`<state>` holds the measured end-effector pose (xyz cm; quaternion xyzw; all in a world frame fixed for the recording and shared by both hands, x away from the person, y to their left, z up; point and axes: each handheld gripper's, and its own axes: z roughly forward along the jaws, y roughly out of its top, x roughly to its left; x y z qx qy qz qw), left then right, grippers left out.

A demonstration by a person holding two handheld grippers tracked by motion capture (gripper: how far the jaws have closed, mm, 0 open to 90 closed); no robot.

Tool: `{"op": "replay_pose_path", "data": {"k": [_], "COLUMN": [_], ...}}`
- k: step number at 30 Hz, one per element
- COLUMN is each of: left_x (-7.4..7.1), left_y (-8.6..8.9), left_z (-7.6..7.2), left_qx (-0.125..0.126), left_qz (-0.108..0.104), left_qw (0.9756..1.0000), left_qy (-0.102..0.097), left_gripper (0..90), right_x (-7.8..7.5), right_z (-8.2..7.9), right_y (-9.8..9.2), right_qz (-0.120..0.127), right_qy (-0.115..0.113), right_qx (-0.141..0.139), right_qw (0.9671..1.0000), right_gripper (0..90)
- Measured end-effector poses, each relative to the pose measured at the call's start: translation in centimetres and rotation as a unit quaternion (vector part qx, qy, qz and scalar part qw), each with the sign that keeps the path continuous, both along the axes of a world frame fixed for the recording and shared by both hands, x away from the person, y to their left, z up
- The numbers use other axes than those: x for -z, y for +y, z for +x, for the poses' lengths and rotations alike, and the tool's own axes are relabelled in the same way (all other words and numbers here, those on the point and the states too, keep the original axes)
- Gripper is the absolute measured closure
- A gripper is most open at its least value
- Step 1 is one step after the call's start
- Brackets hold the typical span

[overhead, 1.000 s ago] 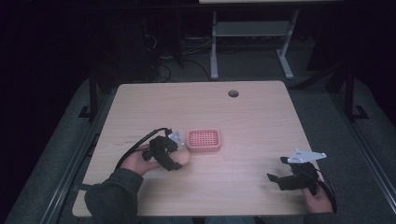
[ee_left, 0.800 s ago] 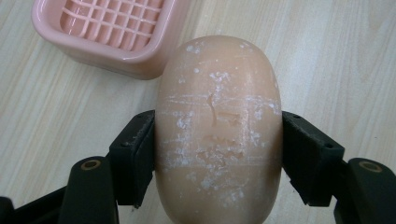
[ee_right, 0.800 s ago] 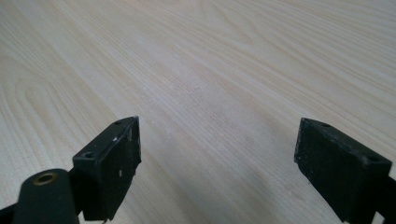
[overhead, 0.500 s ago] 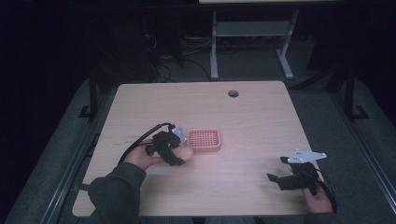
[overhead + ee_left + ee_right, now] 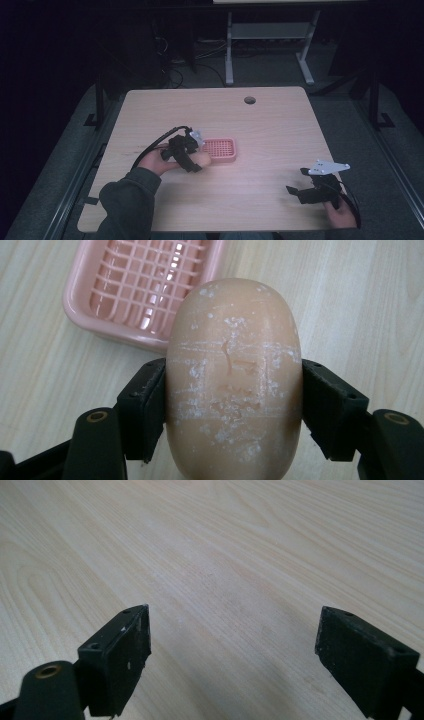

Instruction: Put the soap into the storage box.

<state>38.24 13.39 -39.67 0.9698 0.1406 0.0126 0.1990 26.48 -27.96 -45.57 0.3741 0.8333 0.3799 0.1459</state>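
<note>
soap bar held beside the pink dish

a pink soap dish (image 5: 220,150) with a gridded floor is seen near the middle of the wooden table (image 5: 280,135), and nothing lies between it and the soap bar (image 5: 234,375). in the left gripper view the bar's far end overlaps the dish's near rim — whether they touch cannot be told. a round cable hole (image 5: 249,100) is set in the table near the far edge.

the left gripper (image 5: 186,152) is held just left of the dish, its forearm entering from the bottom left; its jaws are clamped on the sides of the peach-coloured, white-scuffed bar. the right gripper (image 5: 234,655) is held near the table's near right corner, well apart from the dish, its jaws spread wide with nothing between them.

the table is of pale wood grain — the room behind it is dark, with a desk frame (image 5: 265,35) on grey carpet.
</note>
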Motion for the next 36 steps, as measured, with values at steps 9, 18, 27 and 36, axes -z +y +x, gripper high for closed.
{"op": "replay_pose_path", "data": {"k": [9, 18, 27, 36], "left_x": [-0.3, -0.3, -0.5, -0.3], "left_y": [-1.2, -2.1, -3.2, -4.3], "left_z": [0.9, 1.8, 2.4, 3.1], "left_qx": [0.008, 0.011, 0.019, 0.022], "left_qz": [0.002, 0.003, 0.003, 0.009], "left_qw": [1.0000, 0.9999, 0.9998, 0.9997], "left_qy": [-0.003, -0.002, -0.004, -0.002], "left_gripper": [32.6, 32.6, 32.6, 32.5], "right_x": [0.0, 0.0, 0.0, 0.0], "right_z": [0.0, 0.0, 0.0, 0.0], "right_y": [0.0, 0.0, -0.1, -0.2], "right_qz": [0.000, 0.002, 0.002, 0.002], "right_qy": [0.000, 0.000, -0.001, -0.001], "right_qx": [0.000, -0.001, -0.001, -0.001], "right_qw": [1.0000, 1.0000, 1.0000, 1.0000], "right_gripper": [14.1, 14.1, 14.1, 14.1]}}
